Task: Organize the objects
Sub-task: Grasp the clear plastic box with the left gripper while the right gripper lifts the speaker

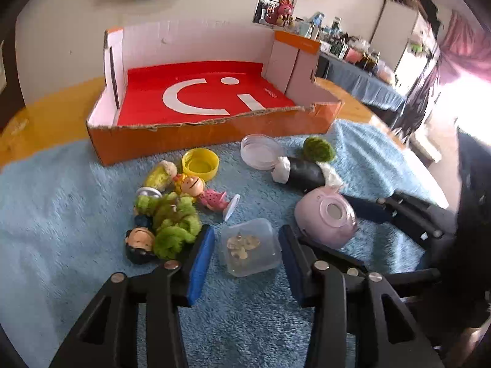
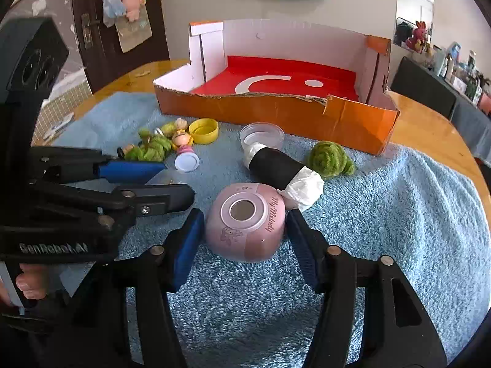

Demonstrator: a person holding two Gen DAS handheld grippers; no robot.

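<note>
My left gripper [image 1: 247, 245] is open, its blue pads on either side of a small clear lidded box [image 1: 250, 247] on the blue towel, not touching it. My right gripper [image 2: 245, 233] is open around a pink round My Melody gadget [image 2: 245, 227], which also shows in the left wrist view [image 1: 326, 217]. The orange cardboard box [image 1: 211, 136] with a red floor stands empty behind. Small figurines [image 1: 196, 188], green fuzzy pieces [image 1: 173, 224], a yellow cap [image 1: 201, 164], a clear dish [image 1: 260, 151], a black-wrapped roll [image 1: 307, 173] and a green pompom [image 1: 319, 148] lie loose.
The blue towel [image 2: 399, 214] covers a wooden table [image 2: 429, 122]. The left gripper's body [image 2: 61, 202] fills the left of the right wrist view. A wall, a door with hung toys and a cluttered side table stand behind.
</note>
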